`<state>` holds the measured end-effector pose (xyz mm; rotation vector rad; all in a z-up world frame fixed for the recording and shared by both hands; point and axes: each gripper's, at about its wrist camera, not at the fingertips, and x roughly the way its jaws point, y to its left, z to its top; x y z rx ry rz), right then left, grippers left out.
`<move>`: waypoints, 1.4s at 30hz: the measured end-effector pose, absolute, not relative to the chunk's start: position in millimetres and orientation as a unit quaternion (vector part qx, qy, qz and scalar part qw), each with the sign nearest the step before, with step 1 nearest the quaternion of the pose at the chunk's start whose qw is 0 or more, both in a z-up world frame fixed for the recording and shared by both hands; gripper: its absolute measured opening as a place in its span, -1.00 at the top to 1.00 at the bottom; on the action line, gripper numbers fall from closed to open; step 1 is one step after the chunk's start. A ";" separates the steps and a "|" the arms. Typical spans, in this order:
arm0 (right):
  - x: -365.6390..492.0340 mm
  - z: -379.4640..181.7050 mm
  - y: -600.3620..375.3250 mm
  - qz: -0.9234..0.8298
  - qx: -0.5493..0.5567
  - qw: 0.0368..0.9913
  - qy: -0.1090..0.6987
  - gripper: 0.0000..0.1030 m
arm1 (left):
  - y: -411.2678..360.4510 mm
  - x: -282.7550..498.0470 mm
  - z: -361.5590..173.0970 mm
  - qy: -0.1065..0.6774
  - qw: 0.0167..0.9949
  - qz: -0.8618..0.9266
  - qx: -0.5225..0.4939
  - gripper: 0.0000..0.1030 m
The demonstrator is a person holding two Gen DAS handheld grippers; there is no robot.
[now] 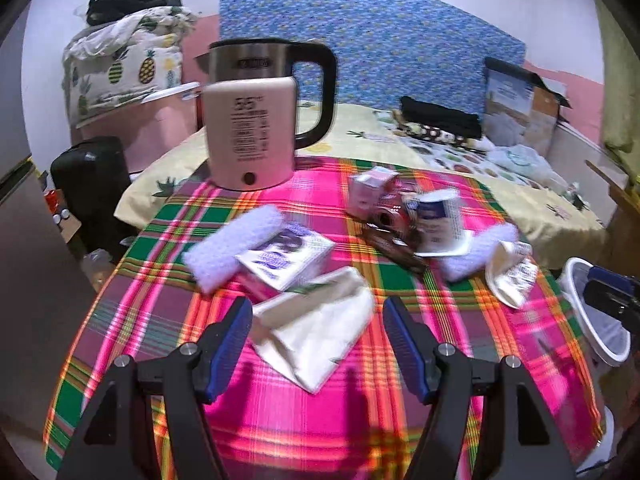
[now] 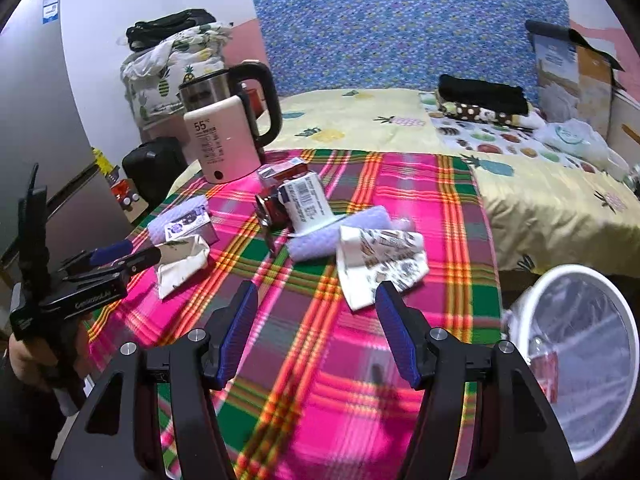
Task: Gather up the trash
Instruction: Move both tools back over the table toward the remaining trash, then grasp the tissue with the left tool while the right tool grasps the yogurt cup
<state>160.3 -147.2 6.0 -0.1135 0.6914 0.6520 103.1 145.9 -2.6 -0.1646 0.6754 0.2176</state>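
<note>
Left gripper point(image 1: 318, 344): jaws spread, empty, over a white wrapper point(image 1: 320, 332) lying flat on the plaid cloth point(image 1: 280, 420).
Right gripper point(image 2: 316, 332): jaws spread, empty; printed wrapper point(image 2: 380, 264) just beyond its right finger.
Bin point(image 2: 580, 360): right of table, lined.
Kettle point(image 1: 252, 120): upright at far edge.

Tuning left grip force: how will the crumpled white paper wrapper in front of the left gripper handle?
The crumpled white paper wrapper looks thin and creased, so probably floppy and light. Lying flat on the plaid tablecloth, it may slide or buckle when the open left gripper pinches.
</note>
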 end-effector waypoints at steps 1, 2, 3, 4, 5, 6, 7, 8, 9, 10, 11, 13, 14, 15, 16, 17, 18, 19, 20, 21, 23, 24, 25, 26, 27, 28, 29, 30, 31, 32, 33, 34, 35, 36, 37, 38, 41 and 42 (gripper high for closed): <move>162.6 5.5 -144.2 0.317 -0.057 0.886 0.334 -0.22 | 152.6 106.9 -5.6 0.333 0.933 0.110 -0.081 -0.35; 165.5 5.2 -141.0 0.319 -0.059 0.884 0.336 -0.22 | 156.8 109.8 -7.9 0.336 0.932 0.111 -0.082 -0.35; 168.2 4.8 -137.1 0.321 -0.062 0.883 0.338 -0.22 | 162.4 113.1 -11.7 0.341 0.930 0.112 -0.084 -0.35; 171.3 3.9 -133.4 0.323 -0.064 0.881 0.340 -0.22 | 165.1 115.6 -14.0 0.345 0.928 0.110 -0.085 -0.35; 174.9 3.1 -129.1 0.325 -0.066 0.879 0.341 -0.22 | 168.4 118.9 -18.0 0.350 0.927 0.106 -0.086 -0.35; 177.2 2.5 -126.9 0.326 -0.068 0.879 0.342 -0.22 | 169.5 121.5 -20.9 0.355 0.925 0.103 -0.087 -0.35; 180.4 1.9 -123.7 0.327 -0.071 0.878 0.342 -0.22 | 170.4 124.1 -24.2 0.360 0.923 0.099 -0.089 -0.35; 183.9 1.5 -120.3 0.329 -0.074 0.877 0.342 -0.22 | 171.4 126.2 -27.8 0.365 0.922 0.093 -0.093 -0.35; 187.4 0.6 -117.5 0.330 -0.077 0.877 0.342 -0.22 | 172.0 127.8 -30.8 0.369 0.921 0.085 -0.098 -0.35; 191.7 -0.5 -114.2 0.330 -0.080 0.876 0.343 -0.22 | 172.4 129.0 -32.4 0.371 0.920 0.077 -0.103 -0.35; 195.4 -1.6 -111.9 0.331 -0.082 0.875 0.344 -0.22 | 171.9 129.1 -33.8 0.373 0.919 0.071 -0.107 -0.34; 202.3 -3.4 -106.8 0.333 -0.088 0.874 0.342 -0.22 | 169.4 127.7 -34.4 0.374 0.919 0.063 -0.112 -0.12; 205.4 -4.1 -105.1 0.334 -0.091 0.874 0.341 -0.22 | 167.7 126.8 -34.5 0.375 0.918 0.058 -0.115 0.08; 209.4 -5.2 -103.0 0.335 -0.094 0.874 0.340 -0.22 | 166.0 126.4 -35.1 0.378 0.917 0.055 -0.119 0.27; 212.5 -6.2 -101.7 0.335 -0.095 0.873 0.341 -0.22 | 164.2 126.3 -35.7 0.380 0.915 0.052 -0.122 0.36; 215.6 -7.4 -100.5 0.335 -0.096 0.873 0.343 -0.22 | 162.1 126.1 -36.1 0.381 0.915 0.048 -0.124 0.51; 219.3 -9.0 -99.1 0.336 -0.097 0.871 0.346 -0.22 | 159.8 125.3 -35.7 0.380 0.915 0.045 -0.125 0.65; 222.2 -9.6 -97.7 0.337 -0.098 0.870 0.347 -0.22 | 158.1 125.1 -35.0 0.378 0.916 0.042 -0.127 0.72; 223.8 -10.4 -96.6 0.338 -0.100 0.869 0.348 -0.22 | 155.9 123.8 -33.7 0.374 0.917 0.039 -0.129 0.74; 225.7 -11.0 -95.3 0.339 -0.102 0.868 0.348 -0.22 | 155.4 123.4 -32.6 0.370 0.919 0.039 -0.131 0.77; 228.6 -11.6 -91.3 0.341 -0.106 0.867 0.348 -0.22 | 154.2 123.6 -29.8 0.363 0.921 0.040 -0.133 0.80; 230.1 -12.1 -90.0 0.343 -0.109 0.866 0.347 -0.22 | 153.8 124.4 -28.4 0.360 0.922 0.041 -0.134 0.81; 231.7 -12.2 -88.0 0.344 -0.113 0.865 0.347 -0.22 | 153.8 125.7 -27.3 0.358 0.923 0.042 -0.135 0.81; 232.9 -12.0 -85.9 0.345 -0.116 0.865 0.345 -0.22 | 154.2 127.0 -26.5 0.356 0.924 0.044 -0.136 0.82; 234.6 -11.8 -83.7 0.347 -0.118 0.864 0.344 -0.22 | 154.3 128.3 -25.5 0.353 0.925 0.044 -0.137 0.82; 236.9 -11.9 -81.6 0.347 -0.121 0.864 0.344 -0.22 | 154.6 129.5 -24.3 0.349 0.926 0.044 -0.138 0.83; 239.1 -12.2 -80.2 0.348 -0.123 0.863 0.344 -0.22 | 155.1 130.7 -23.3 0.347 0.927 0.044 -0.138 0.83; 241.0 -12.5 -78.6 0.349 -0.125 0.863 0.343 -0.22 | 155.5 132.1 -22.3 0.344 0.928 0.044 -0.138 0.84; 243.6 -12.8 -76.3 0.350 -0.126 0.862 0.343 -0.22 | 156.3 133.9 -21.6 0.342 0.929 0.044 -0.138 0.84; 246.3 -13.3 -75.3 0.351 -0.127 0.862 0.344 -0.22 | 156.6 136.1 -20.8 0.340 0.929 0.043 -0.138 0.84; 249.4 -14.2 -73.0 0.352 -0.129 0.860 0.346 -0.22 | 157.0 138.6 -20.9 0.339 0.930 0.043 -0.138 0.85; 252.0 -14.9 -71.7 0.352 -0.130 0.859 0.348 -0.22 | 156.7 140.4 -20.9 0.339 0.930 0.042 -0.138 0.85; 255.3 -16.3 -70.0 0.352 -0.131 0.857 0.351 -0.22 | 156.7 142.7 -20.4 0.339 0.930 0.042 -0.137 0.85; 258.7 -17.9 -69.4 0.353 -0.132 0.856 0.354 -0.22 | 156.4 144.7 -20.2 0.338 0.930 0.041 -0.136 0.85; 261.3 -19.1 -67.8 0.354 -0.133 0.854 0.356 -0.22 | 156.0 146.3 -19.9 0.337 0.931 0.041 -0.134 0.85; 263.2 -20.1 -66.6 0.356 -0.133 0.853 0.358 -0.22 | 155.8 147.4 -19.8 0.337 0.931 0.041 -0.132 0.85; 268.6 -25.3 -64.3 0.357 -0.128 0.845 0.377 -0.22 | 155.2 149.9 -19.5 0.336 0.932 0.039 -0.129 0.85; 270.5 -26.9 -64.5 0.358 -0.124 0.841 0.386 -0.22 | 155.2 150.3 -19.5 0.336 0.932 0.038 -0.129 0.85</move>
